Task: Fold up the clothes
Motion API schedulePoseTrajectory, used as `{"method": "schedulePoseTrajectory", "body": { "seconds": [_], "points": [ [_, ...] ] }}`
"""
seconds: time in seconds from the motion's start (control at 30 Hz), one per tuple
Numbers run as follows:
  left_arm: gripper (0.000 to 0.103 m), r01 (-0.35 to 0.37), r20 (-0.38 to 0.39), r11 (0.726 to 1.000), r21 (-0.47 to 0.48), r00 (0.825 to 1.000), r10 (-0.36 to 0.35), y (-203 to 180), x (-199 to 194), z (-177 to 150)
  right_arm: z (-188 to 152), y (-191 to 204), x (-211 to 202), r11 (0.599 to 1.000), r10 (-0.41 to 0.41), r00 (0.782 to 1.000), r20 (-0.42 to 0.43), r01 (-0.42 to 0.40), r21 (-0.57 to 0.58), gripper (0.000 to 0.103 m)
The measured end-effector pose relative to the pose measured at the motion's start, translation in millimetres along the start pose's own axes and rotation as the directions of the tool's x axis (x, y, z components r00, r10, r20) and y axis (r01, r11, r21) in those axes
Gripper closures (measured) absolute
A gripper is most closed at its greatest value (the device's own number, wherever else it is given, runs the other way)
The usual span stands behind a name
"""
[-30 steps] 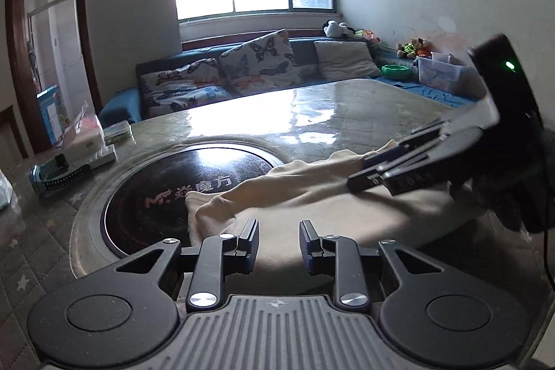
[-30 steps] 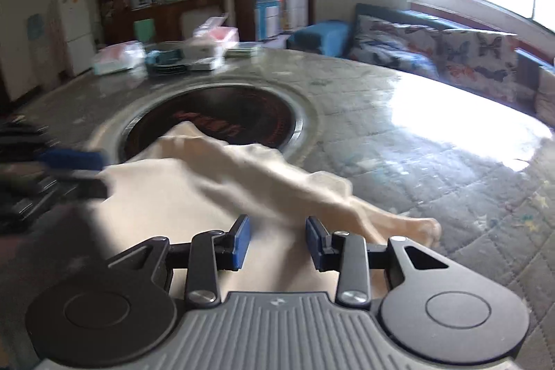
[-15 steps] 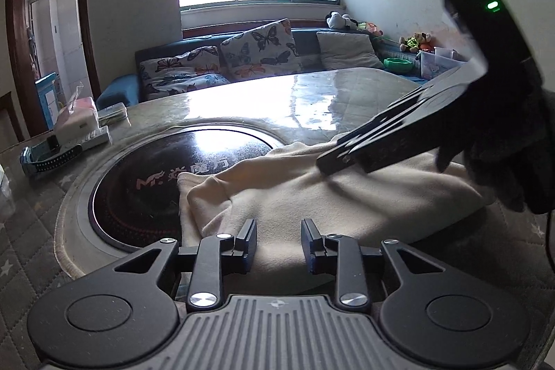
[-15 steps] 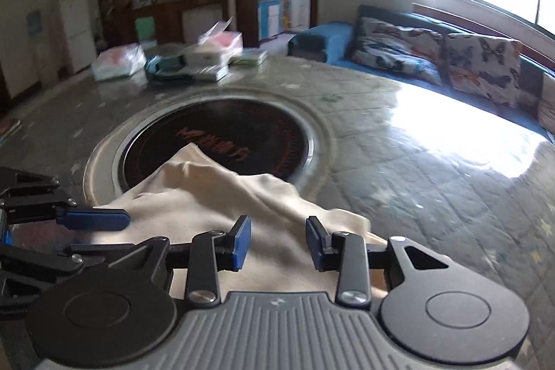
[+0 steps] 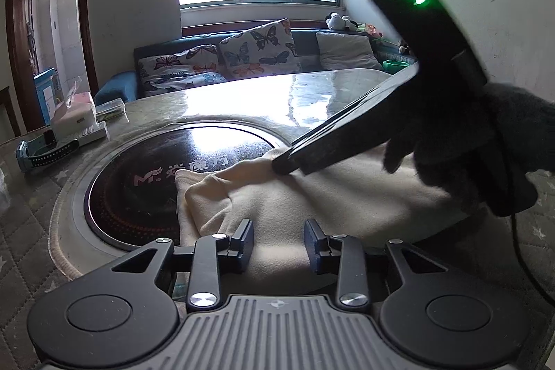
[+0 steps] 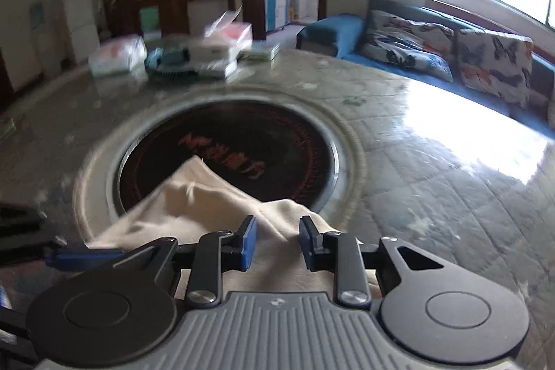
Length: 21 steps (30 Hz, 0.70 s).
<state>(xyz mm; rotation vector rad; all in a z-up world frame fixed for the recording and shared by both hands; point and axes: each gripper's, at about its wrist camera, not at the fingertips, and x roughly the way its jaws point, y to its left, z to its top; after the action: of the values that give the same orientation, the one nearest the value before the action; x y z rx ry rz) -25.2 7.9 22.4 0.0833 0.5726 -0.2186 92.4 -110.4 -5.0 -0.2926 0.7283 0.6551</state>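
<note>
Your cream garment point(image 5: 312, 193) lies bunched on the table point(image 5: 312, 92), partly over the black hotplate point(image 5: 145, 175). Left gripper point(image 5: 278, 243) and right gripper point(image 6: 277, 243) both stand parted, gripping nothing. Seat an edge fully between pads before lifting.

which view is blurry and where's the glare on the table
Right wrist view: smeared by motion, worst on the boxes at the far side; window glare whites out the table at right. Left wrist view: mostly sharp, only the right gripper blurs; glare sits on the table behind the cloth.
</note>
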Motion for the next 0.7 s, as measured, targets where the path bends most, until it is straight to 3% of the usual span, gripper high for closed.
{"method": "schedulePoseTrajectory", "body": {
  "seconds": [0.27, 0.47, 0.7],
  "points": [
    [0.064, 0.01, 0.007, 0.999, -0.043, 1.0, -0.01, 7, -4, 10, 6, -6, 11, 0.999, 0.009, 1.0, 0.008, -0.009, 0.037, 0.075],
    [0.064, -0.013, -0.008, 0.998, -0.064, 1.0, 0.013, 17, 10, 18, -7, -14, -33, 0.998, 0.03, 0.996, 0.088, -0.034, 0.051, 0.074],
    [0.061, 0.001, -0.042, 0.987, -0.163, 0.999, -0.008, 37, 24, 11, -54, -40, -77, 0.99, -0.019, 0.994, 0.106, 0.004, 0.14, 0.073]
  ]
}}
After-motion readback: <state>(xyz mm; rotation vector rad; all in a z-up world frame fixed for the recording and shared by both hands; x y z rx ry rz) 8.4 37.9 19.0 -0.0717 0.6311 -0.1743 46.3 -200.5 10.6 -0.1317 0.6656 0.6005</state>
